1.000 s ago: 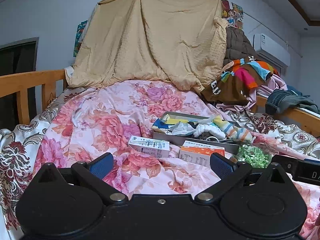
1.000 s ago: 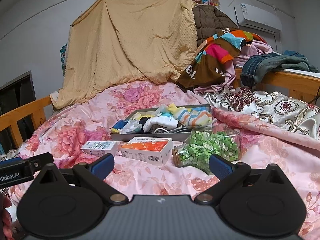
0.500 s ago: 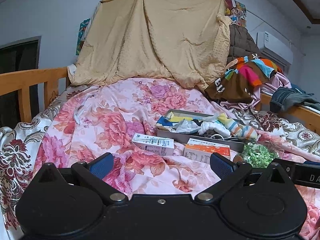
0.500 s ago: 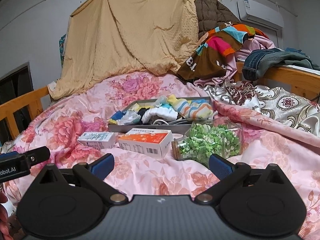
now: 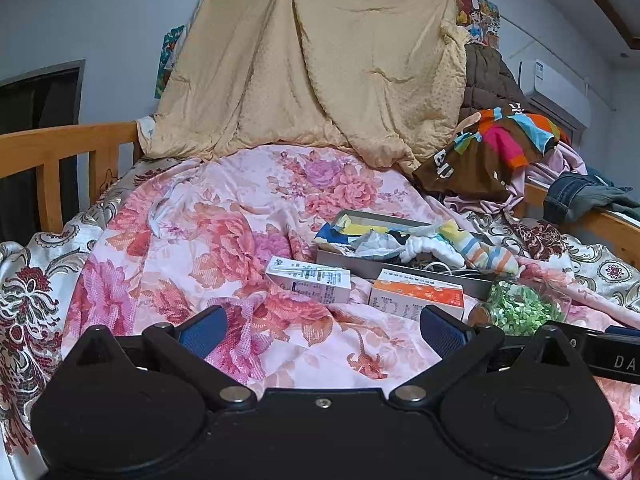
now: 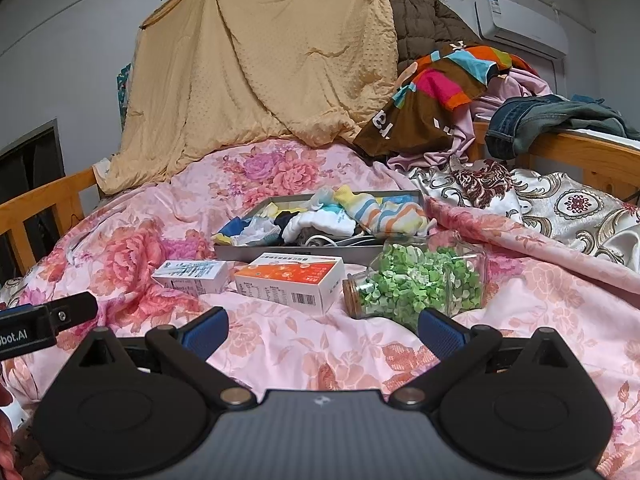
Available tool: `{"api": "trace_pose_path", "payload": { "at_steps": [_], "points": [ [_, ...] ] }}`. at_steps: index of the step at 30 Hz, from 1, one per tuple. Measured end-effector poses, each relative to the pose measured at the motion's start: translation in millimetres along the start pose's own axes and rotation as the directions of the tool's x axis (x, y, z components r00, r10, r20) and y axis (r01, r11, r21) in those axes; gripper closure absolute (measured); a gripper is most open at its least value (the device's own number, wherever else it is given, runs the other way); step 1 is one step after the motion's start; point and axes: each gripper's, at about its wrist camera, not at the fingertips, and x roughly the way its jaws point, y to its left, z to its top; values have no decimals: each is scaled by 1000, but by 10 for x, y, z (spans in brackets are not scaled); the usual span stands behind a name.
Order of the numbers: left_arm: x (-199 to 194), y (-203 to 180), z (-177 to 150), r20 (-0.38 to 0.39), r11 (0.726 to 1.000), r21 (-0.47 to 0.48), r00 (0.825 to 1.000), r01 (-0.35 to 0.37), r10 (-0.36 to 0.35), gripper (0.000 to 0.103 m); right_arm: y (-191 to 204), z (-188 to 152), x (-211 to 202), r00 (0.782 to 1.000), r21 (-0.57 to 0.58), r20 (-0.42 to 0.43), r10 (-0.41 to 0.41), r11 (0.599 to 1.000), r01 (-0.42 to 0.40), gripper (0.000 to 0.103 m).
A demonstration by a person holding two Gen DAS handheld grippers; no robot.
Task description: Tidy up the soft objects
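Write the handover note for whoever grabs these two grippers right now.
Left gripper: open, empty, over the floral quilt.
Right gripper: open, empty, facing the jar of green bits, which lies on its side.
Socks are heaped loose in the grey tray, some spilling over its rim. Orange box and white box lie in front of the tray.
Done: nothing visibly sorted.
Left: all the sock tidying.
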Motion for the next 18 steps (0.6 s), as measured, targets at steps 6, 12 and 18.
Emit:
{"api": "trace_pose_path", "payload": {
  "at_steps": [6,12,18],
  "points": [
    [0,-5,1,2,1000,-12,1000,-8,8,1,-1,-1,0,1000,2,-1,-2,1000,2,0],
    [-3,-7,-2,0,1000,-13,1000,-11,11,1,6,-2,0,1000,2,-1,-2,1000,2,0],
    [-2,-3,-4,-1,1000,-13,1000,-9,9,1,7,-5,-1,1000,1,-1,-2,1000,2,0]
  ]
}}
